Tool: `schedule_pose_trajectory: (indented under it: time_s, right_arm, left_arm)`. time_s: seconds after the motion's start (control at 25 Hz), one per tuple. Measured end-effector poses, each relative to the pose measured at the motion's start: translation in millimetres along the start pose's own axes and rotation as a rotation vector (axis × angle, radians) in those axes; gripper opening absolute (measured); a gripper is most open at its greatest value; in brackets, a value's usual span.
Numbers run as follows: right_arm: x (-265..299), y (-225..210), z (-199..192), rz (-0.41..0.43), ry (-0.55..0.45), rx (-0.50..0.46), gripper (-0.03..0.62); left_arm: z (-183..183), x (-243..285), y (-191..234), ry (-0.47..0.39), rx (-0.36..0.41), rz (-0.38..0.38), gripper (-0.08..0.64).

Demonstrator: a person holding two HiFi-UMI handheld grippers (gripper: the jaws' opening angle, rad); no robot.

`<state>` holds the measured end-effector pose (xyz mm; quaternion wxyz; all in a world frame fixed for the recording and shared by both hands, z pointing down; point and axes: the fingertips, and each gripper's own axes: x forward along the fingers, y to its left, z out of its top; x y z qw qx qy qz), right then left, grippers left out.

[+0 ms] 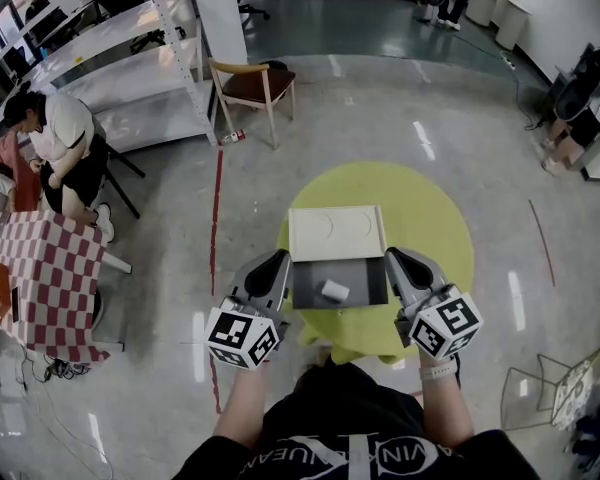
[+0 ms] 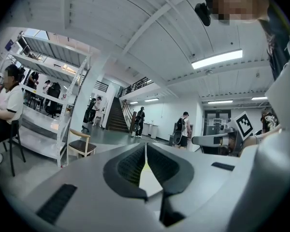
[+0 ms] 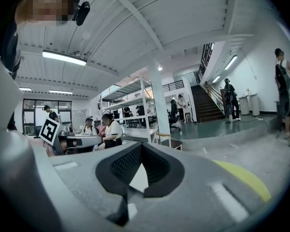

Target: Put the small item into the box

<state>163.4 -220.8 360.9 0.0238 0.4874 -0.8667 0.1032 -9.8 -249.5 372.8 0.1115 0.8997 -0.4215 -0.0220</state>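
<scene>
An open box (image 1: 305, 282) with a dark grey inside stands on the round yellow-green table (image 1: 430, 218); its white lid (image 1: 335, 232) lies flipped back behind it. A small white item (image 1: 333, 290) rests inside the box. My left gripper (image 1: 279, 259) is level beside the box's left wall, and my right gripper (image 1: 393, 256) is beside its right wall. In the left gripper view the left gripper (image 2: 145, 148) has its pads together with nothing between them. The right gripper view shows the right gripper (image 3: 141, 146) shut the same way, empty. Neither gripper view shows the box.
A wooden chair (image 1: 255, 86) and metal shelving (image 1: 130, 58) stand beyond the table. A person sits at the far left (image 1: 65, 153) by a red-checked table (image 1: 45, 283). A wire rack (image 1: 555, 388) stands at the lower right. More people stand by the stairs (image 2: 183, 129).
</scene>
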Motion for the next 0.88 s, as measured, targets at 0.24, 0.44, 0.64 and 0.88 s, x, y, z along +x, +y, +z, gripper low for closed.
schedule_pose_trajectory:
  time_s: [0.24,0.44,0.64,0.88]
  right_arm:
    - [-1,2,-2,-0.001,0.01,-0.009,0.006]
    - [-2,3,-4,0.003,0.016,-0.012,0.006]
    - [0,6,-8,0.011,0.028,-0.013,0.006]
    - [3,5,-16,0.017,0.05,-0.014,0.006]
  left_arm:
    - [-1,1,0,-0.002,-0.006,-0.008,0.02]
    - [-3,2,0,-0.002,-0.012,-0.012,0.02]
    - [-5,1,4,-0.005,-0.028,-0.006,0.02]
    - [-10,5,11,0.001,-0.038,0.002,0.02]
